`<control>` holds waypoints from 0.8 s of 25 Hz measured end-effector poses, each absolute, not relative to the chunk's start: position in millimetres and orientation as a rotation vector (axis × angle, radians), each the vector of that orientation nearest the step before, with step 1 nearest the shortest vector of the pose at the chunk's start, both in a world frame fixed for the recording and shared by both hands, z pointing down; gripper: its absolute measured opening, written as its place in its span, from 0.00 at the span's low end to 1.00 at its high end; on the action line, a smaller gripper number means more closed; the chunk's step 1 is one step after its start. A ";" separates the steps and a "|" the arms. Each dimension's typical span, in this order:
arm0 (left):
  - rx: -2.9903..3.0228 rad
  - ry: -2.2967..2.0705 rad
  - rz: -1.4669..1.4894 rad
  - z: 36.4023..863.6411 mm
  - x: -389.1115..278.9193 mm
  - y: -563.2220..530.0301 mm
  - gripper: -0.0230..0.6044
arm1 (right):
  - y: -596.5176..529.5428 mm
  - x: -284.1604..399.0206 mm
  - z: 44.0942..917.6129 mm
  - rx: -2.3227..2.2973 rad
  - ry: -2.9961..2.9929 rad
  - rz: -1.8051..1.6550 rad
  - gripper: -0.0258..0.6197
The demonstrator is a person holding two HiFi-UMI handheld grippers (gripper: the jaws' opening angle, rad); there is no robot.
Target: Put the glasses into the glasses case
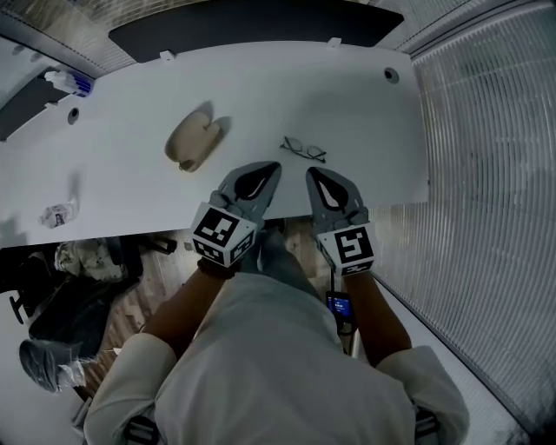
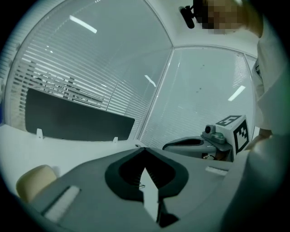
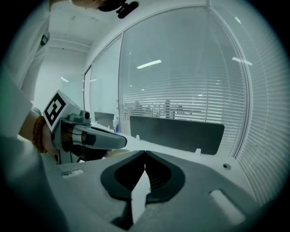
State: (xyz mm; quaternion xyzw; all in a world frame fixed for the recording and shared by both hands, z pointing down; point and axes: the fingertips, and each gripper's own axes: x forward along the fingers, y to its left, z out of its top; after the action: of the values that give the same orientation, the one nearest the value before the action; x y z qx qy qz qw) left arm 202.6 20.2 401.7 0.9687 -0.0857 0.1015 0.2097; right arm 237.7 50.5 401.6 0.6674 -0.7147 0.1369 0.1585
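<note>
Both grippers are held side by side over the near edge of a white counter [image 1: 347, 96], pointing away from the person. On the left gripper [image 1: 274, 165] the jaws are pressed together at the tips, with nothing between them. On the right gripper [image 1: 311, 172] the jaws are likewise closed tip to tip and empty. Each gripper carries a cube with black and white square markers at its rear, where the person's hands grasp it. White sleeves cover the upper arms.

Just ahead of the two gripper tips, slightly nearer the right one, the glasses [image 1: 303, 149] lie on the counter. They have a thin dark frame and touch neither gripper. Ahead of the left gripper and off to its left sits the glasses case [image 1: 193, 139], beige and rounded, well apart from the glasses. Whether it is open or closed cannot be told.

Farther ahead of the right gripper and to its right is a small round hole [image 1: 391, 76] in the counter. Far to the left of the left gripper lies a crumpled clear wrapper [image 1: 57, 213], near the counter's front edge. Along the far edge, beyond both grippers, stands a dark panel [image 1: 261, 26]. To the right of the right gripper runs a glass wall with slatted blinds [image 1: 486, 130].
</note>
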 end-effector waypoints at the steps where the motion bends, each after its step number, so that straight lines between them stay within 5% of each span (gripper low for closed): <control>1: 2.689 -0.237 0.294 408.8 205.6 16.8 0.04 | 47.5 239.7 410.5 1.886 -2.035 0.393 0.04; 20: 2.540 -0.261 0.463 551.4 232.6 -8.3 0.04 | 32.3 279.4 588.0 1.431 -1.765 0.256 0.19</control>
State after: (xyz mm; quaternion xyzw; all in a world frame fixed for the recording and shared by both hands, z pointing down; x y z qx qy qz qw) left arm 232.6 -8.3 551.4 0.9424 -0.0968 0.1720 0.2699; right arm 279.4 32.3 588.0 0.5695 -0.7025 0.1018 0.4146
